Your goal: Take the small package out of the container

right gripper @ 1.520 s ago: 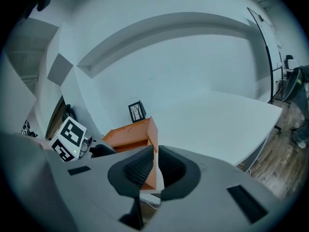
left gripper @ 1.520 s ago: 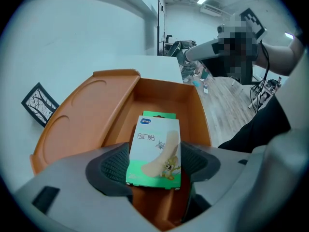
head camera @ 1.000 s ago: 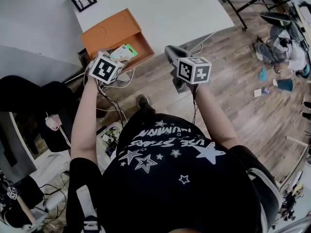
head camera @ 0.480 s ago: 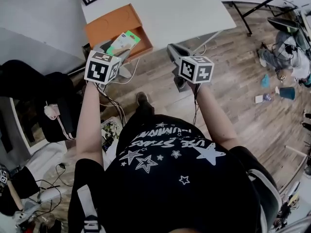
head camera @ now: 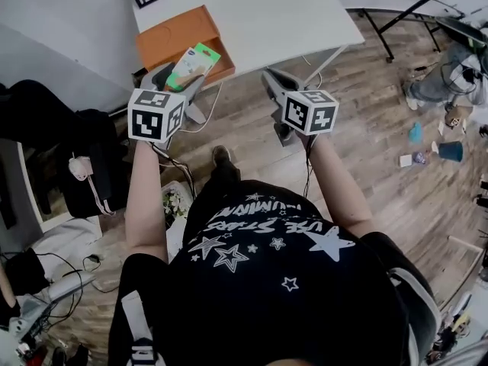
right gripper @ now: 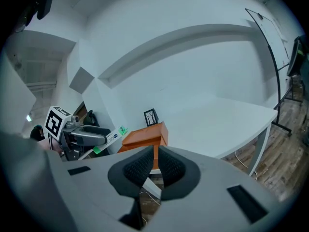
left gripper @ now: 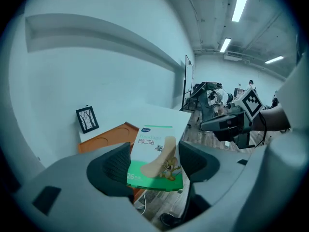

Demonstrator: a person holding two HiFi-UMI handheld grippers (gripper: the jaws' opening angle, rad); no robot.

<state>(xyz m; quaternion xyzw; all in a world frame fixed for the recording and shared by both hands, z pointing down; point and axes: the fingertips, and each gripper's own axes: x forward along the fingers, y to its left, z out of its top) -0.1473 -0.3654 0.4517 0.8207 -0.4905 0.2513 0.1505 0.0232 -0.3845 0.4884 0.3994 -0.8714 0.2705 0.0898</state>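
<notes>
Gripping the small package (head camera: pixel 194 63) in mid-air beside the orange container (head camera: pixel 179 36) at the surface's (head camera: pixel 267 14) near left corner, the left tongs (left gripper: pixel 154 163) seem to be finishing the removal, while the right tongs (right gripper: pixel 152 168) are pinched together and empty, and the next move likely calls for setting the package down.

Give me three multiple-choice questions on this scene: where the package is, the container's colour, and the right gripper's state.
1. Where is the package? A on the floor; B in the left gripper; C on the table.
2. What colour is the container? A orange; B blue; C black.
3. The right gripper is: A wide open; B shut and empty; C shut on the package.
Answers: B, its jaws clamp it; A, orange in every view; B, its pads sit together, nothing between.
</notes>
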